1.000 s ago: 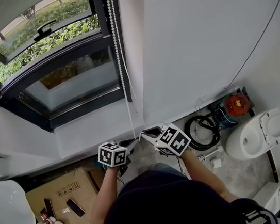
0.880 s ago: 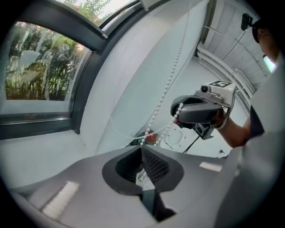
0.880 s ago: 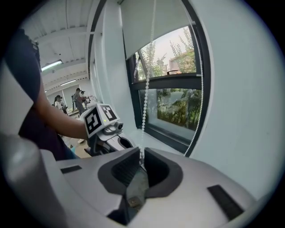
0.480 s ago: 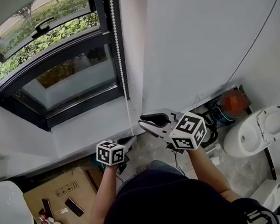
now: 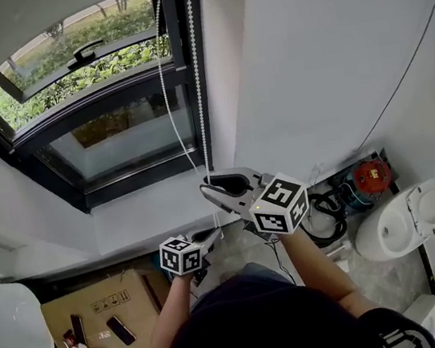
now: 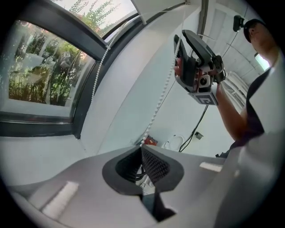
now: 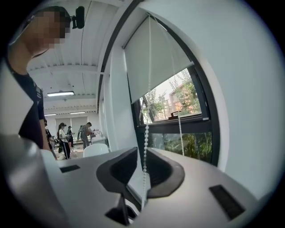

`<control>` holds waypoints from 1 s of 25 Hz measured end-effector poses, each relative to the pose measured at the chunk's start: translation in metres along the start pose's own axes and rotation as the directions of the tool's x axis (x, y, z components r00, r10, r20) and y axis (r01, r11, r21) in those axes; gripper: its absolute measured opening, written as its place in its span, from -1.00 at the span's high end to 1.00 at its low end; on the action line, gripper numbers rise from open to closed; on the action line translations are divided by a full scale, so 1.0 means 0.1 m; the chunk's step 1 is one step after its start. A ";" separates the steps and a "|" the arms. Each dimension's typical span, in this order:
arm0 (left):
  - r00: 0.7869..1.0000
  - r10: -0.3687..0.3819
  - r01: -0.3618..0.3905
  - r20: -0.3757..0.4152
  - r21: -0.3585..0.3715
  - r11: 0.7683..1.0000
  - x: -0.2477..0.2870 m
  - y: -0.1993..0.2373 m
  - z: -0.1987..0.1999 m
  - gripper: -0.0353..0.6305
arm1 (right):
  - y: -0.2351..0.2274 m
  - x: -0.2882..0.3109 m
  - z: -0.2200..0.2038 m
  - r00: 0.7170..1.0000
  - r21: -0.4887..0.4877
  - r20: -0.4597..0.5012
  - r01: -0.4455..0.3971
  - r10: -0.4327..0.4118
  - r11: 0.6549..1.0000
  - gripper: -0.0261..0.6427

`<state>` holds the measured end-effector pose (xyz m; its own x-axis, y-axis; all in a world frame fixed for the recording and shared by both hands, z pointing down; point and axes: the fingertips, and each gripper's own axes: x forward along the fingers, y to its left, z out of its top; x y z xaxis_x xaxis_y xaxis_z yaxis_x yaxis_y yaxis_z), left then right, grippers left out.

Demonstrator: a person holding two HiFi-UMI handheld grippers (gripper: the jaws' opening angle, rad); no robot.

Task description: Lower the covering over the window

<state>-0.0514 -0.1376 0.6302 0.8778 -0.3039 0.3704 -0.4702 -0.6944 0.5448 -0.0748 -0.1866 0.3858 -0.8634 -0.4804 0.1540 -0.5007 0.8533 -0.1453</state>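
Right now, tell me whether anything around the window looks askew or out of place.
One strand of the bead chain bows away from the straight strand, across the window, slack rather than plumb; the left gripper pinches the chain low down. Nothing looks damaged or spilled.

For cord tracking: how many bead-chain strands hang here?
2. One strand runs between the right gripper's jaws, which have just been opening; the other strand hangs before the window pane.
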 end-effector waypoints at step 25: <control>0.989 -0.098 0.097 -0.106 -0.016 0.995 0.06 -0.26 -0.56 0.86 | -0.03 -0.15 -0.85 0.982 0.049 -0.185 -0.018 0.027 0.999 0.89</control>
<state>-0.0394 -0.0844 0.6605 0.9051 -0.1632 0.3926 -0.3840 -0.7101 0.5901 -0.0555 -0.1649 0.4673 -0.8504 -0.4114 0.3280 -0.4872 0.8512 -0.1955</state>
